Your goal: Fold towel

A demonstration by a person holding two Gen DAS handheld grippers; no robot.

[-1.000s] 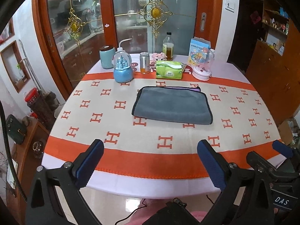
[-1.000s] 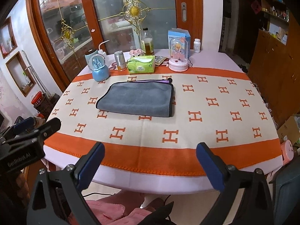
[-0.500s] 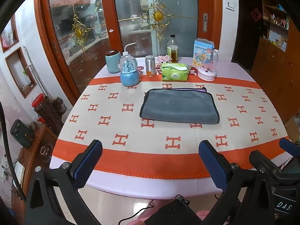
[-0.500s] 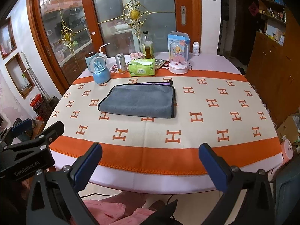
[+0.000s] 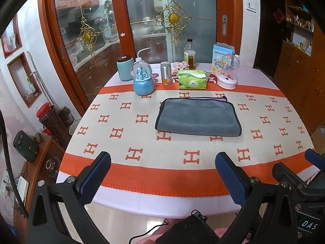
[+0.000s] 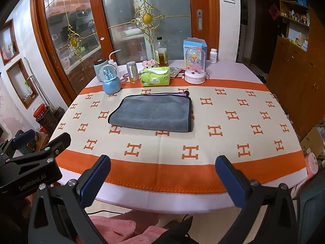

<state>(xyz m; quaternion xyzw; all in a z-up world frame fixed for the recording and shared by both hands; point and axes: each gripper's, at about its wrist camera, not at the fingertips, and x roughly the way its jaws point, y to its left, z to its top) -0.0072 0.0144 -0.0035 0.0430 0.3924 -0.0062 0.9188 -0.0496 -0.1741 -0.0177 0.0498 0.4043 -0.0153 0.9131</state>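
Note:
A grey towel with black piping lies folded flat in the middle of the table, a purple edge showing along its far side. It also shows in the right wrist view. My left gripper is open and empty, held off the table's near edge, well short of the towel. My right gripper is open and empty, also off the near edge. The left gripper's body shows at the lower left of the right wrist view.
The tablecloth is cream with orange H marks and an orange border. Along the far side stand a blue snow globe, a metal can, a green tissue pack, a bottle and a pink domed toy.
Both grippers have drawn back and risen slightly from the table, so the towel looks farther off. Both stay open and empty. The towel has not moved.

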